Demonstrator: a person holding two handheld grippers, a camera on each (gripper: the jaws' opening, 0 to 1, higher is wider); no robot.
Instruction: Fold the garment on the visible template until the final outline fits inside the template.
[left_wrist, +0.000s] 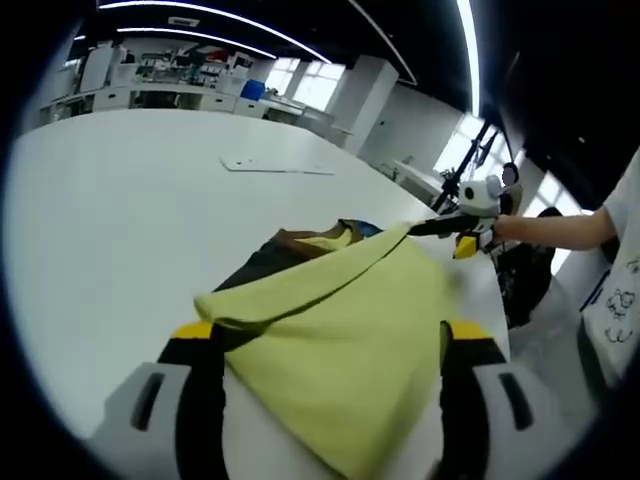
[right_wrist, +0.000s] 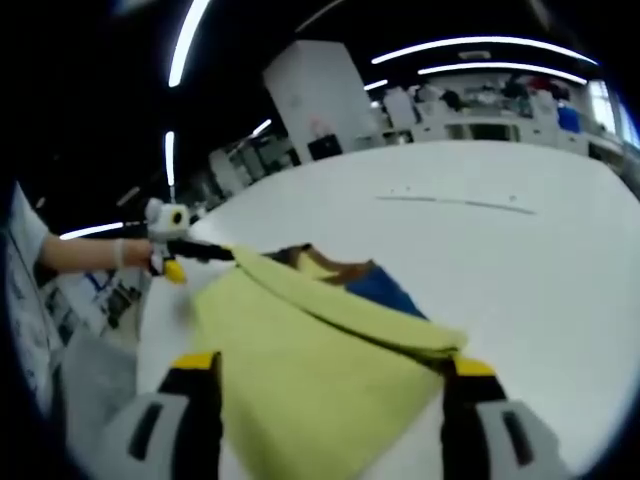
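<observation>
A yellow-green garment (left_wrist: 350, 300) (right_wrist: 300, 350) lies on the white table (left_wrist: 130, 200), with one flap folded over. A brown collar (left_wrist: 300, 240) (right_wrist: 345, 268), a blue patch (right_wrist: 385, 290) and a dark layer (left_wrist: 255, 272) peek out at its far side. My left gripper (left_wrist: 330, 335) has its jaws wide apart, and the cloth spreads between them. My right gripper (right_wrist: 332, 365) stands the same way at the opposite end. Each shows in the other's view, the right gripper (left_wrist: 455, 230) and the left gripper (right_wrist: 185, 255), with its tip at a pointed corner of the cloth.
A thin flat outline (left_wrist: 275, 165) (right_wrist: 450, 203) lies farther out on the table. The table's edge runs just behind the person's forearm (left_wrist: 560, 228) (right_wrist: 80, 255), with floor and a dark stand (left_wrist: 525, 275) beyond. Benches with equipment line the far wall.
</observation>
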